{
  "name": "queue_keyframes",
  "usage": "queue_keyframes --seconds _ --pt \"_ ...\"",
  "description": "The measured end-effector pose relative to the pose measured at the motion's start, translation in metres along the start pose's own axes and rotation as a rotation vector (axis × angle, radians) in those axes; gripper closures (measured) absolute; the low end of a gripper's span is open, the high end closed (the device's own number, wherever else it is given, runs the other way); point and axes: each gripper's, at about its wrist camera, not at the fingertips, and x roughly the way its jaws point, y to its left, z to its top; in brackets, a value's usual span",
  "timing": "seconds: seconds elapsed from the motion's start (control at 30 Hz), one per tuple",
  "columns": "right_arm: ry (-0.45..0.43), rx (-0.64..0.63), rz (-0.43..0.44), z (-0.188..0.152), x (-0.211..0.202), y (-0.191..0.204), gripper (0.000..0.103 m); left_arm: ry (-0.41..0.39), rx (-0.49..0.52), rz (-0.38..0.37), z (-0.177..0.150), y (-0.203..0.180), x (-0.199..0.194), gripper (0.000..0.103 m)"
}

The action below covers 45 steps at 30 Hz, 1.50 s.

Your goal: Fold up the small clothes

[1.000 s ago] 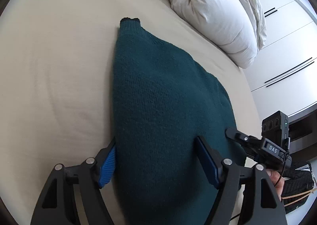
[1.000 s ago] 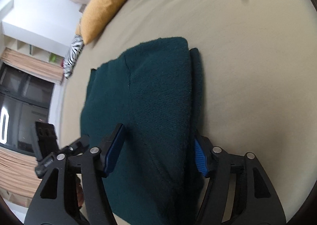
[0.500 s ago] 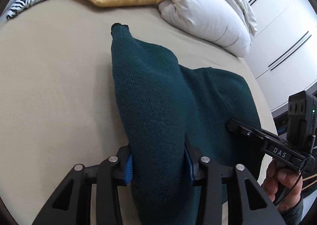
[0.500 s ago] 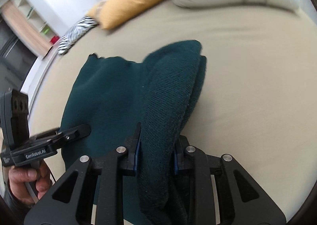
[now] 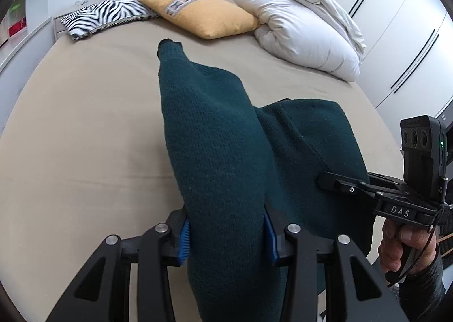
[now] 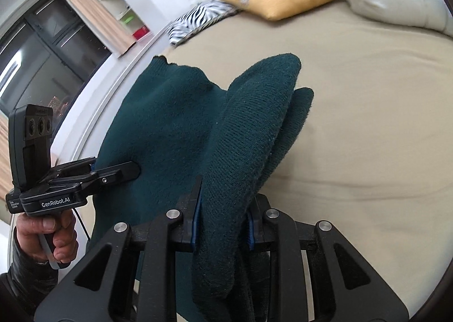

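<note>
A dark green knitted sweater (image 5: pixel 215 152) (image 6: pixel 170 123) hangs lifted off the beige bed, its far end still lying on the sheet. My left gripper (image 5: pixel 226 234) is shut on a thick bunch of its near edge, blue pads (image 5: pixel 184 242) pressing both sides. My right gripper (image 6: pixel 223 217) is shut on the other bunched corner, the knit draped over its fingers. Each gripper appears in the other's view, the right gripper (image 5: pixel 368 189) at the right and the left gripper (image 6: pixel 113 173) at the left, each held by a hand.
The beige bed sheet (image 5: pixel 70 138) spreads around the sweater. At the head lie a zebra-striped pillow (image 5: pixel 104 16), a yellow pillow (image 5: pixel 203 14) and a bundled white duvet (image 5: pixel 305 36). White wardrobe doors (image 5: pixel 410 47) stand on the right, a dark window (image 6: pixel 36 47) on the left.
Both grippers closed on the sweater's near edge, one at each side, and rose with it. The sweater's near half left the sheet and now hangs in folds between them.
</note>
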Motion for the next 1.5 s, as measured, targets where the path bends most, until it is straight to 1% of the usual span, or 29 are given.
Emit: queue_keyframes --seconds 0.1,0.17,0.23,0.3,0.37,0.4,0.43,0.53,0.63,0.7,0.77,0.8,0.87,0.93,0.97,1.0,1.03,1.07,1.1,1.17,1.23,1.27,1.3,1.33,1.37,1.4,1.43,1.47,1.5 --pt "0.025 0.007 0.008 -0.011 0.020 0.013 0.081 0.018 -0.032 -0.005 -0.015 0.019 0.009 0.059" --pt "0.037 0.019 -0.001 -0.017 0.032 0.010 0.081 0.027 -0.048 -0.017 -0.021 0.031 0.022 0.059" --pt "0.050 0.077 0.016 -0.022 0.050 -0.002 0.081 0.051 -0.068 -0.024 -0.027 0.045 0.043 0.058" --pt "0.077 0.155 0.029 -0.024 0.069 -0.025 0.081 0.075 -0.118 -0.016 -0.033 0.060 0.060 0.054" --pt "0.097 0.222 0.036 -0.029 0.085 -0.045 0.080 0.067 -0.154 -0.059 -0.040 0.072 0.068 0.048" --pt "0.106 0.250 0.062 -0.033 0.092 -0.054 0.077 0.066 -0.167 -0.076 -0.042 0.077 0.070 0.047" --pt "0.105 0.270 0.084 -0.037 0.098 -0.061 0.076 0.066 -0.171 -0.086 -0.044 0.079 0.072 0.046" --pt "0.064 0.314 0.164 -0.043 0.106 -0.079 0.075 0.059 -0.146 -0.072 -0.043 0.074 0.075 0.042" --pt "0.040 0.343 0.207 -0.045 0.104 -0.084 0.074 0.053 -0.173 -0.095 -0.043 0.077 0.076 0.040" --pt "0.033 0.366 0.218 -0.047 0.101 -0.087 0.071 0.046 -0.196 -0.110 -0.045 0.079 0.073 0.040" --pt "0.017 0.385 0.192 -0.050 0.087 -0.090 0.065 0.037 -0.218 -0.111 -0.050 0.085 0.064 0.039" --pt "0.001 0.400 0.167 -0.050 0.080 -0.095 0.064 0.028 -0.224 -0.102 -0.051 0.085 0.059 0.039" --pt "-0.035 0.441 0.096 -0.052 0.069 -0.103 0.062 -0.006 -0.221 -0.056 -0.053 0.085 0.045 0.038" --pt "-0.075 0.489 0.029 -0.052 0.053 -0.109 0.062 -0.052 -0.209 0.021 -0.055 0.082 0.027 0.039" --pt "-0.097 0.496 0.041 -0.052 0.046 -0.108 0.062 -0.082 -0.198 0.059 -0.055 0.078 0.017 0.040" --pt "-0.120 0.493 0.078 -0.052 0.039 -0.105 0.062 -0.108 -0.188 0.080 -0.055 0.074 0.009 0.040" --pt "-0.135 0.482 0.119 -0.051 0.035 -0.099 0.062 -0.144 -0.170 0.080 -0.055 0.068 -0.001 0.040" --pt "-0.141 0.465 0.150 -0.050 0.033 -0.090 0.062 -0.164 -0.158 0.076 -0.057 0.063 -0.007 0.040" --pt "-0.144 0.441 0.178 -0.049 0.034 -0.077 0.062 -0.179 -0.148 0.079 -0.059 0.057 -0.012 0.040" --pt "-0.132 0.378 0.261 -0.047 0.038 -0.054 0.062 -0.201 -0.101 0.061 -0.064 0.039 -0.017 0.040" --pt "-0.086 0.335 0.336 -0.049 0.050 -0.033 0.062 -0.195 -0.067 0.023 -0.072 0.027 -0.011 0.039" --pt "-0.062 0.317 0.354 -0.050 0.061 -0.021 0.062 -0.174 -0.053 0.011 -0.076 0.023 -0.003 0.039" --pt "-0.041 0.293 0.349 -0.051 0.070 -0.014 0.062 -0.145 -0.047 0.013 -0.081 0.021 0.008 0.039" --pt "-0.017 0.285 0.321 -0.052 0.080 -0.013 0.062 -0.123 -0.054 0.016 -0.084 0.023 0.017 0.039" --pt "0.022 0.310 0.295 -0.055 0.095 -0.018 0.062 -0.114 -0.061 0.019 -0.089 0.026 0.024 0.039" --pt "0.048 0.343 0.288 -0.059 0.104 -0.025 0.068 -0.109 -0.064 0.020 -0.091 0.029 0.028 0.039" --pt "0.060 0.396 0.320 -0.065 0.114 -0.040 0.080 -0.109 -0.070 0.014 -0.094 0.032 0.031 0.039" --pt "0.051 0.440 0.354 -0.073 0.120 -0.047 0.089 -0.114 -0.076 0.001 -0.093 0.037 0.030 0.039" --pt "0.047 0.485 0.376 -0.079 0.125 -0.059 0.103 -0.116 -0.081 -0.011 -0.093 0.039 0.030 0.039"
